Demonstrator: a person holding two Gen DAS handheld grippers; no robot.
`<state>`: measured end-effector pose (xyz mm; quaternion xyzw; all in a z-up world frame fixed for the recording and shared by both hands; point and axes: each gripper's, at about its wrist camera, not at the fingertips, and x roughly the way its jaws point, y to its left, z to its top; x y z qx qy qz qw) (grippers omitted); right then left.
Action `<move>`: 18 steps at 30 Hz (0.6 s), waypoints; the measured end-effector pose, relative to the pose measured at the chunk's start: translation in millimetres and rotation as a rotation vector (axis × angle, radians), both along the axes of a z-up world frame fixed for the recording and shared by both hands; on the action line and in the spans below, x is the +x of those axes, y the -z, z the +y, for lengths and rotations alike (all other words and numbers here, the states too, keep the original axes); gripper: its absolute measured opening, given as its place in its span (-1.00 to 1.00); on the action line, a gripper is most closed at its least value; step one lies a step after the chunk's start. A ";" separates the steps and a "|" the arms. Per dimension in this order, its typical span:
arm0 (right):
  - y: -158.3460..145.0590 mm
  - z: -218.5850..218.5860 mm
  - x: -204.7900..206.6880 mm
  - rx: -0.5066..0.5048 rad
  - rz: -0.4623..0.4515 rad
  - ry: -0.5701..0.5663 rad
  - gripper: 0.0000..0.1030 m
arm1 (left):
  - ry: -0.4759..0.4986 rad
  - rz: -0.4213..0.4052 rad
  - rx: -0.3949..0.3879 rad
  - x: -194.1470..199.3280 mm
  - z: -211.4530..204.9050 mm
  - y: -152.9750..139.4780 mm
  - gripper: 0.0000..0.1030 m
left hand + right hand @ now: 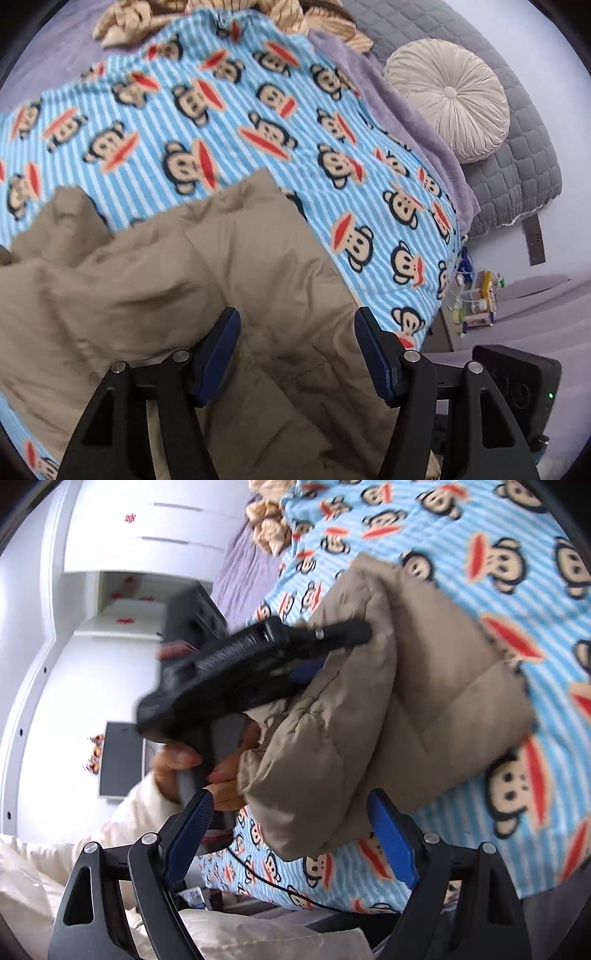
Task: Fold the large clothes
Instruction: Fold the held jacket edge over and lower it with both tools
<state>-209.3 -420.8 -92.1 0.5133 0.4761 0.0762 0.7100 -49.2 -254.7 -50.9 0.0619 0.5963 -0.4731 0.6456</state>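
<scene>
A tan puffy jacket (177, 280) lies crumpled on a blue-striped monkey-print blanket (229, 122) that covers the bed. My left gripper (297, 334) hangs just above the jacket, open, its blue pads (221, 350) clear of the fabric. In the right wrist view the jacket (399, 709) is a folded, bulky bundle on the blanket (517, 572). My right gripper (291, 823) is open near the bundle's lower end, pads apart from it. The left gripper (332, 653), held by a hand (177, 764), reaches over the bundle's upper edge.
A round beige cushion (448, 99) leans on a grey quilted cover (517, 177) at the right. Beige striped clothes (140, 22) lie at the blanket's far edge. Bottles (476, 299) stand beside the bed. White wardrobes (110, 554) and cream fabric (258, 938) fill the right view's left and bottom.
</scene>
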 end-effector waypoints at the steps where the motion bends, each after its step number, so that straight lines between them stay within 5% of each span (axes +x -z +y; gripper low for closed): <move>1: 5.1 3.0 9.8 -0.040 0.037 -0.008 0.69 | -0.026 -0.069 0.000 3.6 11.9 -11.8 0.26; 2: 8.2 5.0 16.8 -0.074 0.064 -0.013 0.58 | -0.064 -0.136 0.005 8.3 26.0 -22.0 0.26; 3: 9.2 5.4 23.5 -0.123 0.083 -0.012 -0.02 | -0.107 -0.187 0.013 14.8 40.2 -28.3 0.26; 4: 9.0 6.2 27.8 -0.163 0.097 -0.022 -0.34 | -0.153 -0.226 0.027 22.9 55.3 -30.6 0.26; 5: 8.2 6.4 31.2 -0.211 0.113 -0.031 -0.43 | -0.204 -0.256 0.055 32.5 72.4 -28.3 0.26; 8: 0.2 6.0 30.7 -0.292 0.103 -0.045 -0.51 | -0.298 -0.257 0.158 61.6 107.5 -3.6 0.26; 11: -9.7 8.4 26.4 -0.383 0.098 -0.063 -0.53 | -0.341 -0.198 0.149 72.3 115.0 17.1 0.26; 18: -3.7 -4.3 26.8 -0.446 0.172 -0.038 -0.54 | -0.174 -0.249 0.140 40.6 21.7 39.0 0.26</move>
